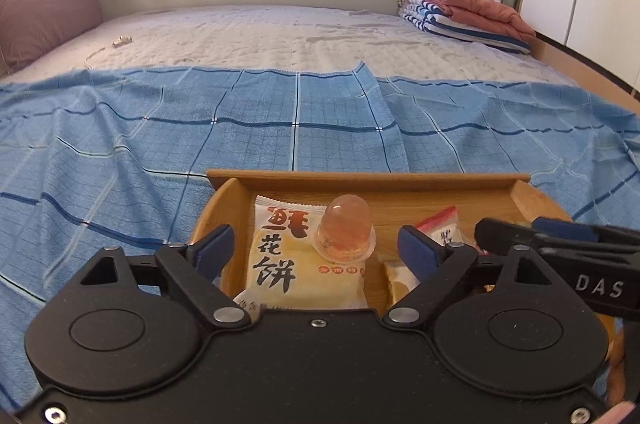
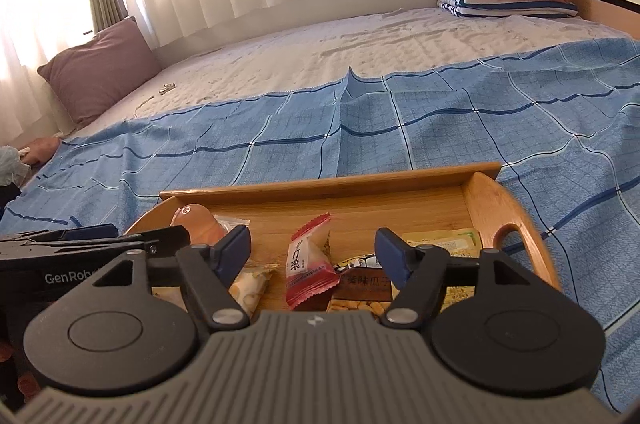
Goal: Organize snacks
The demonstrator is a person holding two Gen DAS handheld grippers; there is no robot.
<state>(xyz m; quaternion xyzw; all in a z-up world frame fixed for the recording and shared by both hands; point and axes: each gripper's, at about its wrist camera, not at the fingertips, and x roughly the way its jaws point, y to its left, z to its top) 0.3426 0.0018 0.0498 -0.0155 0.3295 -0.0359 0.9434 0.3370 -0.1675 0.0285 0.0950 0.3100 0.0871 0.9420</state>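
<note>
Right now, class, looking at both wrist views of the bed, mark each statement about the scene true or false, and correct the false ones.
1. The clear orange jelly cup rests on the yellow pastry packet. True.
2. The wooden tray sits on bare mattress. False: it sits on the blue checked cloth.
3. The right gripper clamps the red-and-white snack packet. False: its jaws stand open.
4. The left gripper is open. True.
5. The folded blankets lie inside the tray. False: they are at the bed's far corner.
</note>
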